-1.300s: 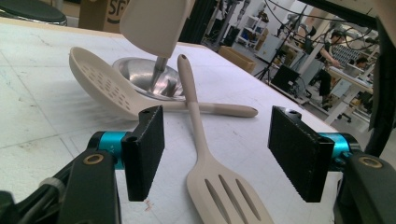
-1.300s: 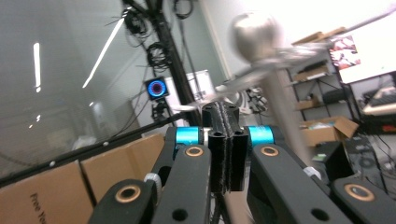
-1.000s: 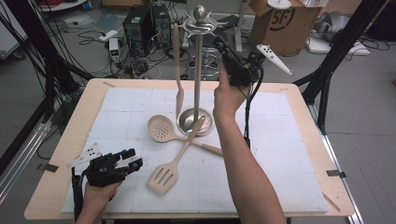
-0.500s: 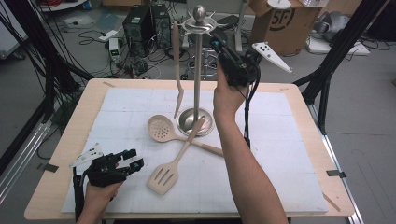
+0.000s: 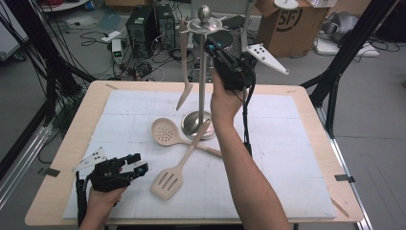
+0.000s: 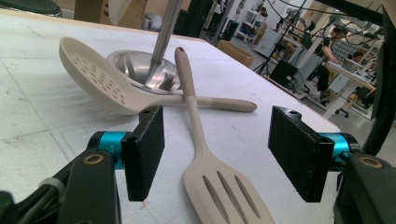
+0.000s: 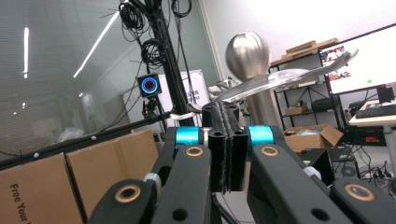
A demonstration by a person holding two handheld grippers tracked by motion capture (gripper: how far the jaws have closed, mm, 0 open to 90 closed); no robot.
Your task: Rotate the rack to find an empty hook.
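A steel utensil stand (image 5: 202, 81) with a ball top (image 7: 247, 52) rises at the middle back of the table. One beige utensil (image 5: 185, 72) hangs from its left hook. My right gripper (image 5: 209, 46) is raised beside the stand's top disc (image 7: 280, 79), its jaws shut with nothing between them (image 7: 226, 112). On the mat lie a beige skimmer (image 5: 165, 132) and a slotted spatula (image 5: 167, 179), their handles crossing by the stand's base (image 6: 135, 70). My left gripper (image 5: 140, 163) rests low at the front left, open, just left of the spatula (image 6: 224, 186).
The white mat (image 5: 287, 158) covers a wooden table (image 5: 316, 103). Black tripod legs (image 5: 335, 81) stand past the right edge. Cables and a computer case (image 5: 143, 24) lie on the floor behind. A cardboard box (image 5: 287, 28) sits at the back right.
My right gripper has edged slightly left toward the stand's top. The left gripper and the utensils on the mat have kept still.
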